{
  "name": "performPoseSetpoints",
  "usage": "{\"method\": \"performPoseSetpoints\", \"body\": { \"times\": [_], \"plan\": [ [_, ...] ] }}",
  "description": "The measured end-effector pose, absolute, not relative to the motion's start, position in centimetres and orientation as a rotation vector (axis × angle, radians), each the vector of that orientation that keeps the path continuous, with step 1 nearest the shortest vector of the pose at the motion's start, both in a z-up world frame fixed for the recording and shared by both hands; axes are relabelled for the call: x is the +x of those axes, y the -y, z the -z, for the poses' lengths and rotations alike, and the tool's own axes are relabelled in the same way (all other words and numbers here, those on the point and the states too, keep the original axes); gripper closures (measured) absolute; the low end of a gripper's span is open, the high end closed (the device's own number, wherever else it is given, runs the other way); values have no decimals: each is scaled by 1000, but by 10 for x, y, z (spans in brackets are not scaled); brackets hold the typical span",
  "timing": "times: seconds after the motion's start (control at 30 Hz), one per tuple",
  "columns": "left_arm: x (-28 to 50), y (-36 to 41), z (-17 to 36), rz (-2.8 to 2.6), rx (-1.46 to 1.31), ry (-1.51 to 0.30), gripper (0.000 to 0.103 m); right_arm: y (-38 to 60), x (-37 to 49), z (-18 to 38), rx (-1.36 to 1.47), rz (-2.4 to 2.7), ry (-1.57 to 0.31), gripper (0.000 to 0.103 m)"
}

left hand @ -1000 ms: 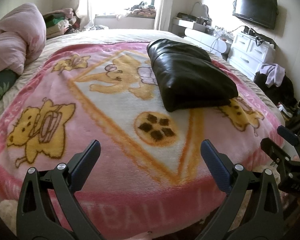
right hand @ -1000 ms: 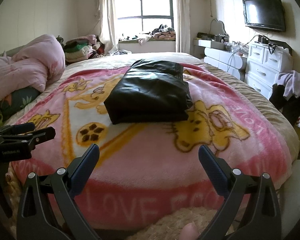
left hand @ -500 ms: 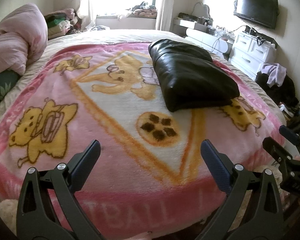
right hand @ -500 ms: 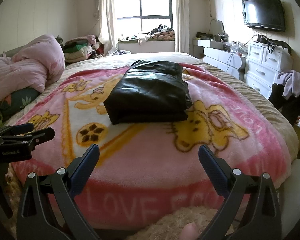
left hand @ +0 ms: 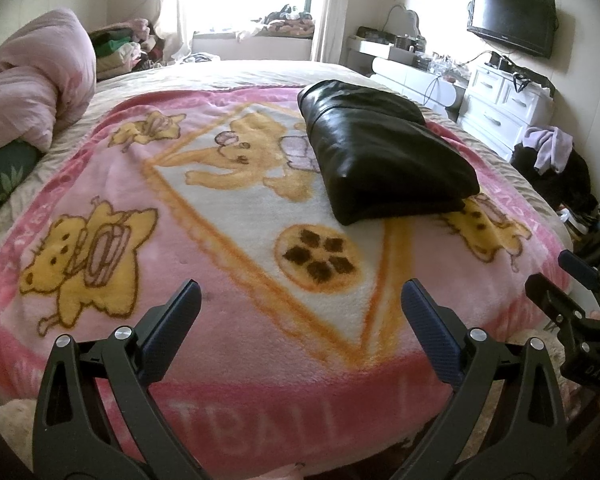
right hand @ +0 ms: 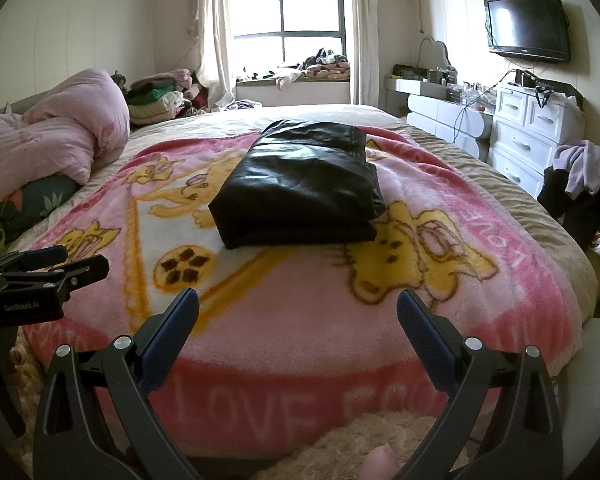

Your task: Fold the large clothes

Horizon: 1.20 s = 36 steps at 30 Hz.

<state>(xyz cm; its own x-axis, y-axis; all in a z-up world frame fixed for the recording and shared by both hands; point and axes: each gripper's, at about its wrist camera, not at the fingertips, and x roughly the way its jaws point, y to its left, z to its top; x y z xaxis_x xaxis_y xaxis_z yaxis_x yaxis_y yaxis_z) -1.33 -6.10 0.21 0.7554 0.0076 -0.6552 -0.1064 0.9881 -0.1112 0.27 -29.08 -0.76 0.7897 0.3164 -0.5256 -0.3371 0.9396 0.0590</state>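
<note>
A black leather-like garment [left hand: 384, 160] lies folded into a thick rectangle on the pink cartoon blanket [left hand: 180, 208]; it also shows in the right wrist view [right hand: 304, 188]. My left gripper [left hand: 300, 300] is open and empty, held over the blanket's near edge, well short of the garment. My right gripper [right hand: 298, 308] is open and empty at the foot of the bed. The right gripper also shows at the right edge of the left wrist view [left hand: 580, 308], and the left gripper at the left edge of the right wrist view [right hand: 44, 268].
A pink duvet [right hand: 56, 144] is bunched at the left of the bed. White drawers [right hand: 532, 140] with a TV [right hand: 528, 28] above stand on the right. Clothes hang over a dark heap [right hand: 580, 176]. A fluffy rug [right hand: 380, 440] lies below the bed's foot.
The left wrist view has drifted slightly; the garment sits a little further right in it. Both grippers stay open and the garment has not moved.
</note>
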Motion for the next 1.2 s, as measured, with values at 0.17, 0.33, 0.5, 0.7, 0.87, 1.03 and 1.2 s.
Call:
{"method": "performPoseSetpoints", "body": {
  "times": [0.17, 0.33, 0.5, 0.7, 0.87, 1.03, 1.2],
  "plan": [
    [-13, 61, -3, -66, -143, -715, 9, 291, 2, 7, -41, -352, -558, 4],
    [-14, 61, -2, -65, -145, -716, 9, 291, 2, 7, -41, -352, -558, 4],
    [-14, 61, -2, -66, -140, -716, 9, 290, 2, 7, -42, -351, -559, 4],
    [-16, 57, 3, -71, -114, -730, 9, 291, 1, 6, -31, -347, -561, 4],
    [-14, 54, 10, -59, -117, -742, 9, 300, 2, 2, -19, -321, -557, 4],
    [0, 21, 14, -95, -215, -781, 9, 351, 19, 1, 61, -188, -570, 4],
    [19, -73, 25, -248, -296, -835, 9, 503, 58, 22, 183, 198, -648, 4]
  ]
}}
